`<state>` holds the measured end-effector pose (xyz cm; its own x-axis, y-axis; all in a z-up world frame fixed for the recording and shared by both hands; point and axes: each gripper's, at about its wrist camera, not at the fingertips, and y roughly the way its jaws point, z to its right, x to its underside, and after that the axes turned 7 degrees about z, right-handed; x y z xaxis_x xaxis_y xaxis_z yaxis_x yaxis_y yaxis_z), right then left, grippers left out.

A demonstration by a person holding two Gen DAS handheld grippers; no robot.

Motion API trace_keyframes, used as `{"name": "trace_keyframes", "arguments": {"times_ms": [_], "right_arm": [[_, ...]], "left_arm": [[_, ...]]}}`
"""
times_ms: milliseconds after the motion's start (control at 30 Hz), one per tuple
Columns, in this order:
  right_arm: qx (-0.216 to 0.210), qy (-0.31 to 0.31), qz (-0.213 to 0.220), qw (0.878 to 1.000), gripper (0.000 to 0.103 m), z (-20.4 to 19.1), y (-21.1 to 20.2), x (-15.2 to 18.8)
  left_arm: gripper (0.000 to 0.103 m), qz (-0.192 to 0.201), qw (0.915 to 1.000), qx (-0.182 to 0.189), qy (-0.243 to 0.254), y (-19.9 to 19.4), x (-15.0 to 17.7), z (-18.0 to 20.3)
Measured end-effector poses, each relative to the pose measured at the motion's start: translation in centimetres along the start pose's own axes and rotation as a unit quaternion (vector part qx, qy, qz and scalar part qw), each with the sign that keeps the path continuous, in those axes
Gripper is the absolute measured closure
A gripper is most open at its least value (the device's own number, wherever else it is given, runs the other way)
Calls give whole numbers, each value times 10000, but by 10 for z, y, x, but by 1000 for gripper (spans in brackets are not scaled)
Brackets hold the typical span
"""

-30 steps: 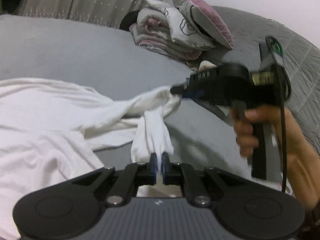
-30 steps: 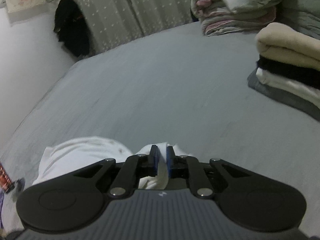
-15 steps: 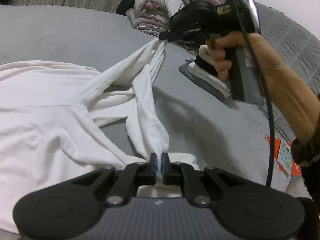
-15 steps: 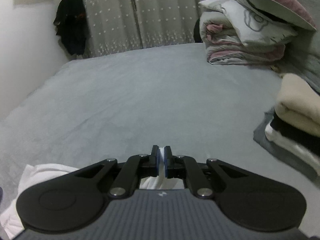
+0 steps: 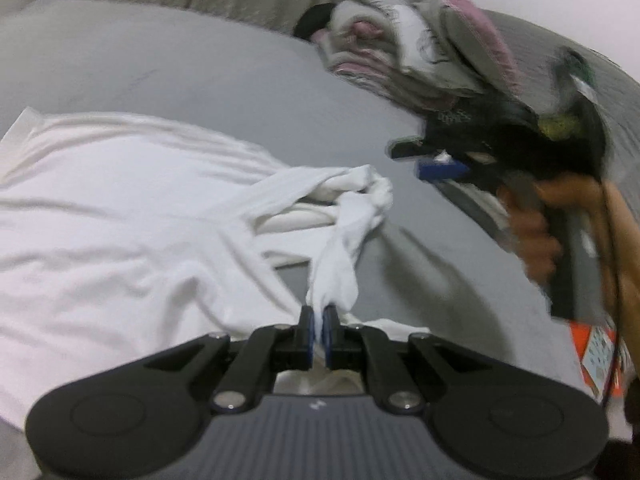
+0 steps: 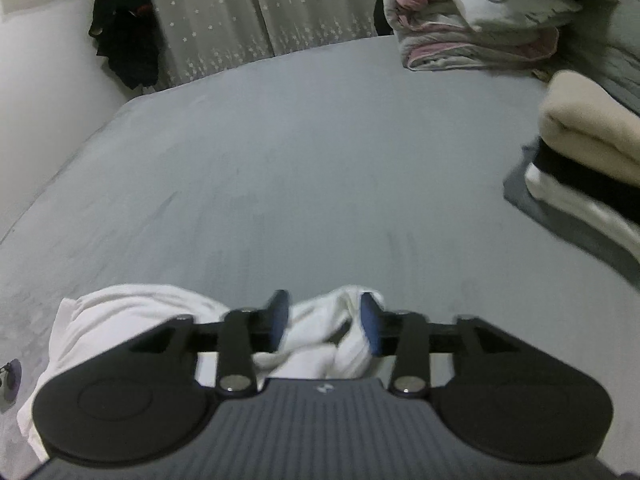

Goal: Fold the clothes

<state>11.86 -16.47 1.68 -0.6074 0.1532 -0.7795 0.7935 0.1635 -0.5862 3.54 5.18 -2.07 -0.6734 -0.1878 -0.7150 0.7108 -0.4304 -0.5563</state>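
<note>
Left gripper [image 5: 319, 320] jaws clamp white garment [image 5: 120, 216]; right gripper [image 6: 324, 320] jaws wide, fabric loose between

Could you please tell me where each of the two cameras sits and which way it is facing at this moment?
Left wrist: on the left gripper, looking along its shut jaws at the white shirt on the grey bed; the right gripper and hand show.
Right wrist: on the right gripper, jaws open over the shirt, facing the curtain.
Shared: shirt, bed, bedding pile.
</note>
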Motion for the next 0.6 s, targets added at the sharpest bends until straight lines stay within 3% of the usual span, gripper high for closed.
{"name": "trace_keyframes", "arguments": {"times_ms": [167, 433, 500, 600], "right_arm": [[120, 19, -273, 9996, 58, 3, -6, 25], [-331, 566, -659, 9957, 61, -6, 8, 51], [-360, 598, -704, 9951, 67, -12, 16, 54], [-237, 389, -699, 9965, 93, -17, 26, 57]], "left_arm": [[98, 32, 9994, -209, -268, 0, -5, -4], [98, 3, 9993, -224, -298, 8, -8, -3], [98, -10, 9993, -221, -301, 8, -8, -4], [98, -44, 9993, -220, -291, 11, -9, -3]]}}
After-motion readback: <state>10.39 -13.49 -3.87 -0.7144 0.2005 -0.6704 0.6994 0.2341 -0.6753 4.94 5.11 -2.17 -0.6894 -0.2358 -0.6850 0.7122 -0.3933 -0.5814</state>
